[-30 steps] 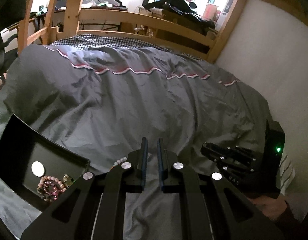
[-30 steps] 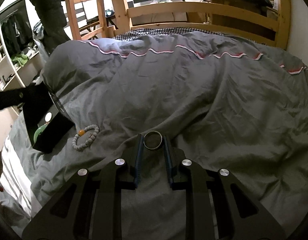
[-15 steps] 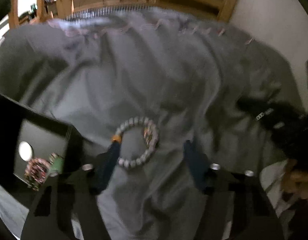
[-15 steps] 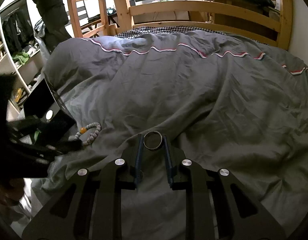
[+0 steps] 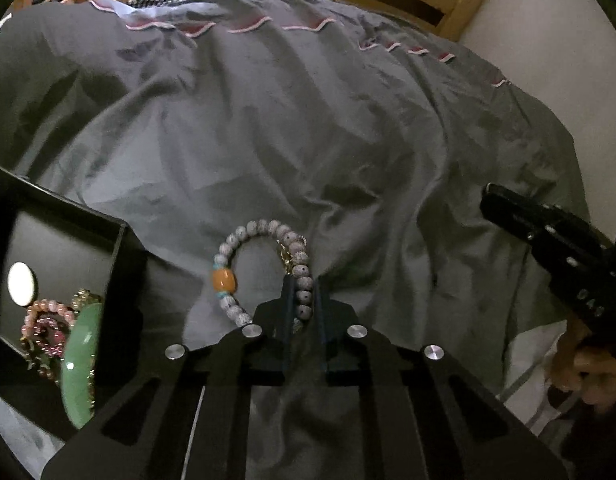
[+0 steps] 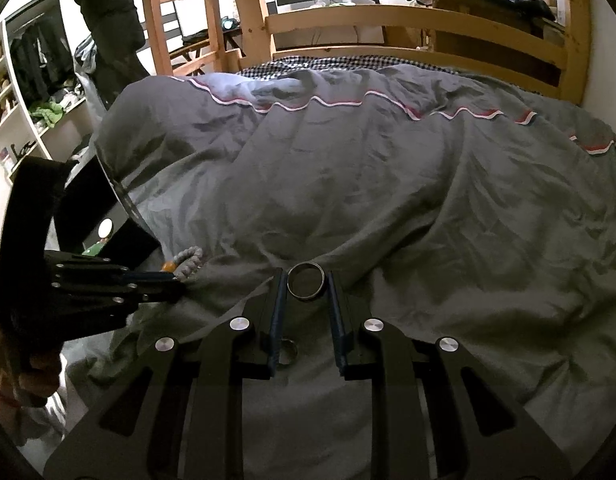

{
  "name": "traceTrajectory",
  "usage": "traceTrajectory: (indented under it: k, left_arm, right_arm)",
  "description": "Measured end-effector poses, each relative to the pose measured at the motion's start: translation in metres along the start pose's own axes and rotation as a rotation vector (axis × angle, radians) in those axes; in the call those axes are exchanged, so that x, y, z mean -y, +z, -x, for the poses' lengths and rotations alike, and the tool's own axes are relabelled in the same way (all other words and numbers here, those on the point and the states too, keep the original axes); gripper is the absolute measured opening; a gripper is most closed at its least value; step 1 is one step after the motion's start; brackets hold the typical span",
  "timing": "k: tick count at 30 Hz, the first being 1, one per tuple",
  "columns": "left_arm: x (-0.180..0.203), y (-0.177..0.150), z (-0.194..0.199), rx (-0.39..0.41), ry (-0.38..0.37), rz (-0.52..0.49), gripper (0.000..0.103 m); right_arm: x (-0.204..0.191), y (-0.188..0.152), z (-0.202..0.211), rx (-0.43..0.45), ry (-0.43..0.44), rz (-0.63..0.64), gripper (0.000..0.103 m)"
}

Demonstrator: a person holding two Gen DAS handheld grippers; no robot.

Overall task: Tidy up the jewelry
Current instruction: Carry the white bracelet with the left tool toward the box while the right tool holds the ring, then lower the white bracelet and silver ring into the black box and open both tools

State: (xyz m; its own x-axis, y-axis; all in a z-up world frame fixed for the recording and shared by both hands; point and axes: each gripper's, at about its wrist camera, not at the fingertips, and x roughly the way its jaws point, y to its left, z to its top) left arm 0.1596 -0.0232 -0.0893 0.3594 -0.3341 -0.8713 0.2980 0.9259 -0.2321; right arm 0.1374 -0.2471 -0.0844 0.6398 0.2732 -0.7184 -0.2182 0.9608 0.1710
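My left gripper point(image 5: 302, 286) is shut on a grey bead bracelet point(image 5: 244, 236) with an orange bead, which lies on the grey duvet. It also shows at the left of the right wrist view point(image 6: 176, 276), with the bracelet point(image 6: 188, 261) at its tips. A black jewelry box point(image 5: 120, 248) stands just left, holding a green bangle point(image 5: 80, 364), a pink bead bracelet point(image 5: 44, 320) and a white disc point(image 5: 22, 283). My right gripper point(image 6: 306, 285) holds a metal ring point(image 6: 306, 280) between its fingers. A smaller ring point(image 6: 288, 352) lies under it.
The grey duvet point(image 6: 367, 184) covers the bed. A wooden bed frame point(image 6: 407, 20) runs along the far side, a white wall point(image 5: 547, 40) on the right. Shelves point(image 6: 12, 112) and a ladder point(image 6: 160, 20) stand at the left.
My left gripper tilted down over the bead bracelet, opened wide, then shut on its right side. My right gripper stayed put with the ring.
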Motion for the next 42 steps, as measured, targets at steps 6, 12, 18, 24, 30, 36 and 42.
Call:
traceTrajectory:
  k: [6,12,18,24,30,36,42]
  left_arm:
    - [0.004,0.007,0.042,0.087,-0.038,0.010,0.009]
    - [0.006,0.011,0.067,0.137,-0.046,0.019,0.009]
    - [0.008,0.014,0.107,0.219,-0.031,0.024,0.009]
    - [-0.004,0.012,0.147,0.281,0.034,0.039,0.009]
    - [-0.033,0.013,0.175,0.316,0.117,0.083,0.009]
    - [-0.070,0.013,0.193,0.327,0.188,0.169,0.009]
    - [-0.093,0.011,0.194,0.302,0.231,0.222,0.009]
  right_arm:
    - [-0.003,0.003,0.007,0.036,0.009,0.004,0.021]
    - [-0.006,0.004,0.011,0.057,0.024,0.012,0.021]
    - [-0.020,0.011,0.024,0.109,0.048,0.052,0.021]
    - [-0.052,0.024,0.041,0.154,0.090,0.110,0.021]
    - [-0.093,0.029,0.039,0.167,0.150,0.173,0.021]
    - [-0.126,0.032,0.030,0.164,0.196,0.206,0.021]
    - [-0.160,0.031,0.012,0.142,0.237,0.252,0.021]
